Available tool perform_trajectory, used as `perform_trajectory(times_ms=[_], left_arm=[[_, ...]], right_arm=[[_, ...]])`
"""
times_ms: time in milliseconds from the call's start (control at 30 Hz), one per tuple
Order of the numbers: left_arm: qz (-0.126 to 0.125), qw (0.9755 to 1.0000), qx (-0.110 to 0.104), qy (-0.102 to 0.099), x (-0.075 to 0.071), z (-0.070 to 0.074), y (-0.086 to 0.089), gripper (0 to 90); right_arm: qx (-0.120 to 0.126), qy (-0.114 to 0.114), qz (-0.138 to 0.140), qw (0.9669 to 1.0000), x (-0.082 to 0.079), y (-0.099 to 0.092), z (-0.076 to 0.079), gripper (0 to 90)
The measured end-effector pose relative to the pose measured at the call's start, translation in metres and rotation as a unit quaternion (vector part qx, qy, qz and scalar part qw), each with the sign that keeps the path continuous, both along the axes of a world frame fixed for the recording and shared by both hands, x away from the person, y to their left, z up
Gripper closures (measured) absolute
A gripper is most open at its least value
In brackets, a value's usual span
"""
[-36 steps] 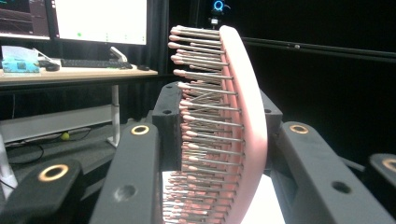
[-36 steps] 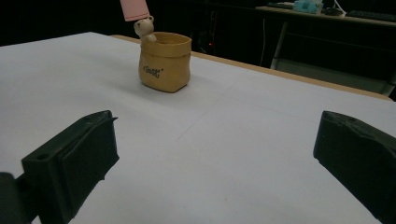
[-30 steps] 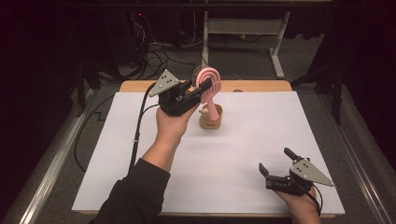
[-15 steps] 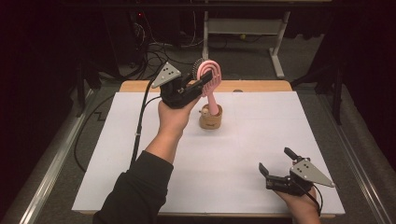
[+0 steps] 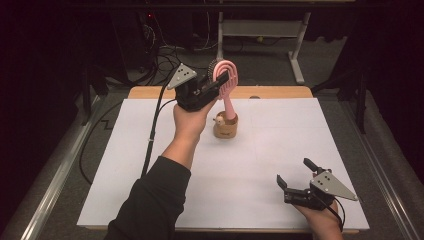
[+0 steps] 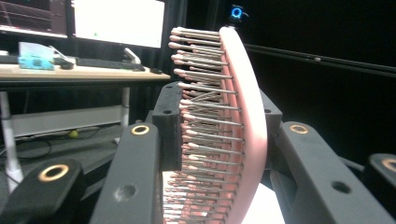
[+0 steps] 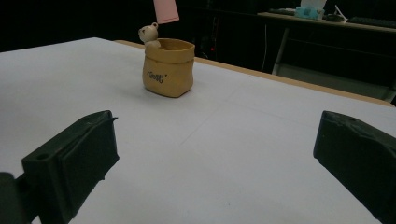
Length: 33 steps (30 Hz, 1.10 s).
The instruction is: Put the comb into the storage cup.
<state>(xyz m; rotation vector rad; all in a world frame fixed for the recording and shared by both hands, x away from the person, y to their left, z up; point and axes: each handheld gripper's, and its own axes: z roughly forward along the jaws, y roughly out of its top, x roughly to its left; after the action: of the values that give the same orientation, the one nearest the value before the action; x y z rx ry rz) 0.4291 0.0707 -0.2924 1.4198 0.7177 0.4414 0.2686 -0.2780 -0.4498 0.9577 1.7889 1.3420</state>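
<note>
Overhead, a white table (image 5: pixel 150 165) sits in a dark room, a desk with monitors (image 6: pixel 116 21) beyond. The left gripper (image 5: pixel 220 86) clamps a pink hairbrush (image 5: pixel 226 82) above a tan pot (image 5: pixel 225 126) at the far centre. The right gripper (image 5: pixel 295 181) rests near right, jaws wide apart.

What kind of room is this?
Probably a lab or workshop. There are computer screens on a desk, cables on the floor, and a white table set up for testing.
</note>
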Motion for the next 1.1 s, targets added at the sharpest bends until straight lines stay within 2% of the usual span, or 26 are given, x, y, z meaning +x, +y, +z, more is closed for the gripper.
perform_trajectory(times_ms=[167, 267, 333, 533, 733, 833, 1100], left_arm=[[0.005, 1.0000, 0.005, 0.003, 0.006, -0.004, -0.002, 63.6], [0.013, 0.9997, 0.022, 0.002, 0.009, -0.009, -0.005, 63.6], [0.014, 0.9996, 0.026, 0.003, 0.011, -0.011, -0.007, 63.6], [0.016, 0.9996, 0.022, 0.001, 0.013, -0.014, -0.010, 63.6], [0.019, 0.9994, 0.026, 0.014, 0.018, -0.019, -0.011, 63.6], [0.019, 0.9994, 0.021, 0.018, 0.020, -0.023, -0.012, 63.6], [0.022, 0.9992, 0.022, 0.025, 0.022, -0.029, -0.015, 63.5]], right_arm=[[0.001, 0.000, 0.002, 1.0000, 0.000, 0.000, 0.000, 0.2], [0.001, 0.001, 0.002, 1.0000, 0.000, 0.000, 0.000, 0.2], [0.002, 0.002, 0.003, 1.0000, -0.001, 0.001, 0.000, 0.2], [0.004, 0.001, 0.002, 1.0000, -0.001, 0.000, 0.000, 0.2], [0.003, 0.000, 0.002, 1.0000, -0.001, 0.000, 0.000, 0.2], [0.004, 0.000, 0.003, 1.0000, -0.001, 0.000, 0.000, 0.2], [0.006, 0.000, 0.002, 1.0000, -0.001, 0.000, 0.000, 0.2]])
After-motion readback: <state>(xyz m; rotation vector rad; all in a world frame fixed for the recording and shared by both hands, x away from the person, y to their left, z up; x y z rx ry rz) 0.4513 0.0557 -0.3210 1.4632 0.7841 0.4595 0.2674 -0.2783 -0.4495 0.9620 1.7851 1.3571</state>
